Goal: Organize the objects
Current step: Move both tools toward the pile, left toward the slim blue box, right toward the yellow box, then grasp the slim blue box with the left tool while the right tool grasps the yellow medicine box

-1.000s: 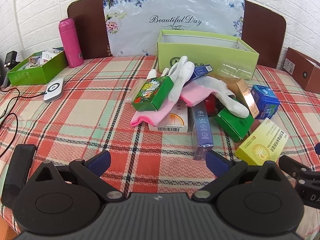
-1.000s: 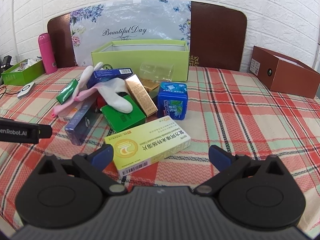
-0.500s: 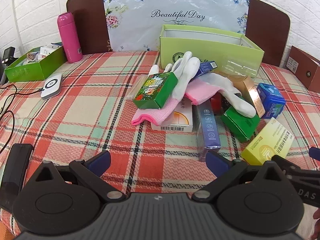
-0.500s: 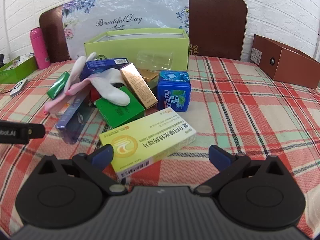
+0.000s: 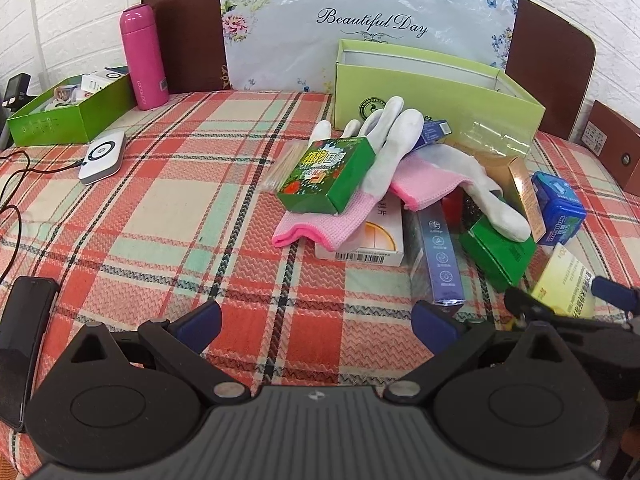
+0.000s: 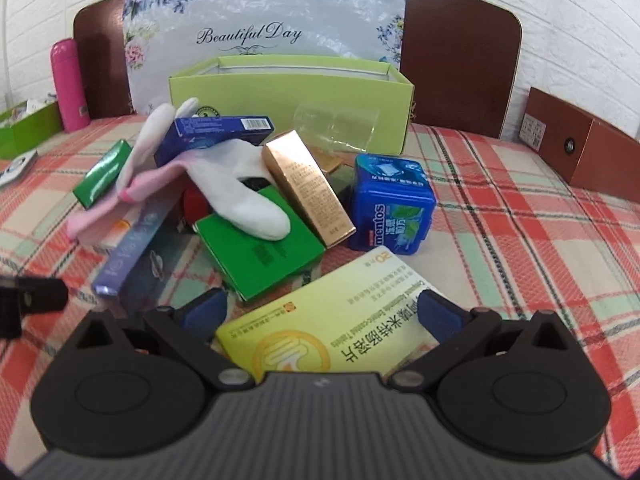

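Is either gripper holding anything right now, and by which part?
Nothing is held. The right gripper is open with the yellow medicine box between its fingers, not clamped. The left gripper is open over bare tablecloth.

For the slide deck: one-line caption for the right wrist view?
Open right gripper straddles a yellow medicine box beside a pile of boxes and gloves, light green box behind.

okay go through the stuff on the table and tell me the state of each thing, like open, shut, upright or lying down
Left claw: open, empty.
Right claw: open, astride yellow box.
Yellow box: lying flat, closed.
Light green box: open, lidless.
Pink bottle: upright, capped.
Clear cup: on its side.
Mentos tin: closed.
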A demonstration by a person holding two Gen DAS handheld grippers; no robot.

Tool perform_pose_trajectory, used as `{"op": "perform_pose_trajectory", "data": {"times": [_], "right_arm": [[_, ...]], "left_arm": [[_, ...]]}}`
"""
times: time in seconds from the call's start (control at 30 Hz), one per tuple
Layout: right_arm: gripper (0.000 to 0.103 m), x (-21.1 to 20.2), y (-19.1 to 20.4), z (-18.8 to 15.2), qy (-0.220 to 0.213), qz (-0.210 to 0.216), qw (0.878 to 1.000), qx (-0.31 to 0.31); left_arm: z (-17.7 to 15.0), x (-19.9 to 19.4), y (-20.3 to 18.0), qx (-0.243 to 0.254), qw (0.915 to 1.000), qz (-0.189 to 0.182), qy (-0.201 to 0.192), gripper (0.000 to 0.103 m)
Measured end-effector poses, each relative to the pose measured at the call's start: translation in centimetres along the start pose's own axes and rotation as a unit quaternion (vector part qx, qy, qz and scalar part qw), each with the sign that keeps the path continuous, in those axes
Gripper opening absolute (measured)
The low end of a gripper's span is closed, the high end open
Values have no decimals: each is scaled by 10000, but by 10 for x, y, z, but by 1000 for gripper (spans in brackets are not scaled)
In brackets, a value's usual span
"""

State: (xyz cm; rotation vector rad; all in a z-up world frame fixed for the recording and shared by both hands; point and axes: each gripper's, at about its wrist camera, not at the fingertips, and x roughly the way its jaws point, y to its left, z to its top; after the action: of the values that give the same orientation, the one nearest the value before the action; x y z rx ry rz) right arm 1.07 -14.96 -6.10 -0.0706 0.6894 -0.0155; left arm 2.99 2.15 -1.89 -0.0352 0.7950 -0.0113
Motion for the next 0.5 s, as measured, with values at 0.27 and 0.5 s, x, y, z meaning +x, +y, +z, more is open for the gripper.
{"op": "perform_pose_trajectory", "data": {"times": [0.27,0.5], "right_arm": [[103,-27,-45,-26,160,-420,9986,293],[103,-26,-68,-28,147,-95,9974,706]], "left_arm": [[15,17,-36,256,9976,-638,-60,102],[20,47,-43,111,9933,-1098,328,46]]}}
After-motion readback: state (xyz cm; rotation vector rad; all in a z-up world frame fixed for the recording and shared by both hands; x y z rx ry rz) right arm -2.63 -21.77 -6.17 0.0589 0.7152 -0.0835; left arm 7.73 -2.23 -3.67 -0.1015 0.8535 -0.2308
